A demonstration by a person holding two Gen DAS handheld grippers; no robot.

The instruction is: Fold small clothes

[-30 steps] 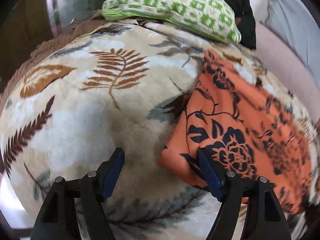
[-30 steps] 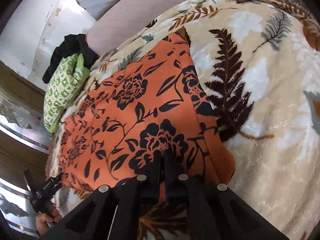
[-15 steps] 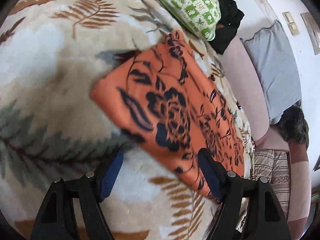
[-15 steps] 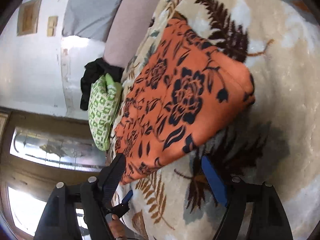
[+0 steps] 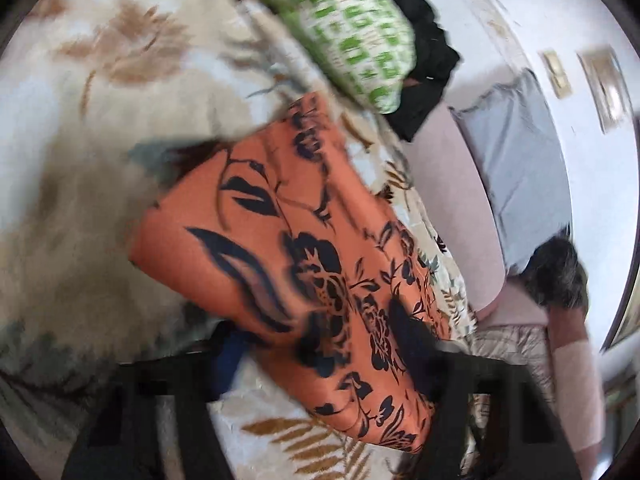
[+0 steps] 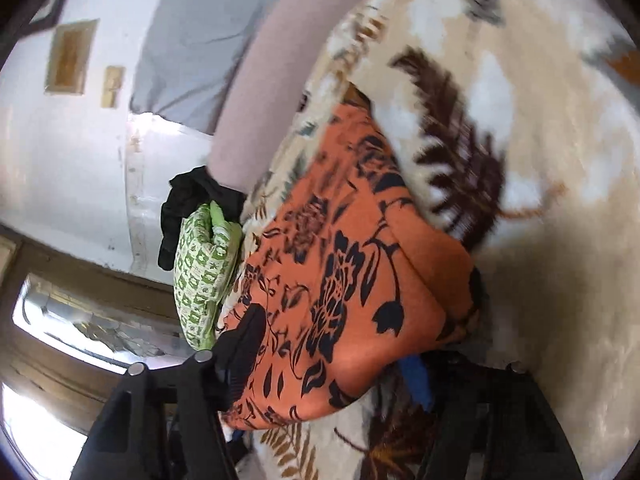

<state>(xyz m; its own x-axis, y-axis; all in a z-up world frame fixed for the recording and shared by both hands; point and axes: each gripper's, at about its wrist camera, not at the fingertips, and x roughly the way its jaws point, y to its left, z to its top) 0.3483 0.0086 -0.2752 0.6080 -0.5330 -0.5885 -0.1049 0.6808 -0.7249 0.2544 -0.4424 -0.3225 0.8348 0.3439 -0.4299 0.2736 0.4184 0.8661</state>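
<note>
A folded orange cloth with black flowers [image 5: 304, 264] lies on the leaf-patterned cream blanket [image 5: 80, 200]. It also shows in the right wrist view [image 6: 352, 280]. My left gripper [image 5: 320, 356] is open, its jaws astride one short end of the cloth. My right gripper [image 6: 332, 356] is open, its jaws astride the other end. The cloth's edge lies between the fingers of each gripper. Both views are blurred.
A green patterned pillow [image 5: 352, 36] and a black garment [image 5: 424, 64] lie at the blanket's far end, also in the right wrist view [image 6: 204, 276]. A pink sofa back [image 5: 452, 200] with a grey cushion [image 5: 520, 152] runs along one side.
The right gripper opened, letting go of the cloth. Both grippers tilted and moved in closer, so the cloth's ends now lie between their open fingers.
</note>
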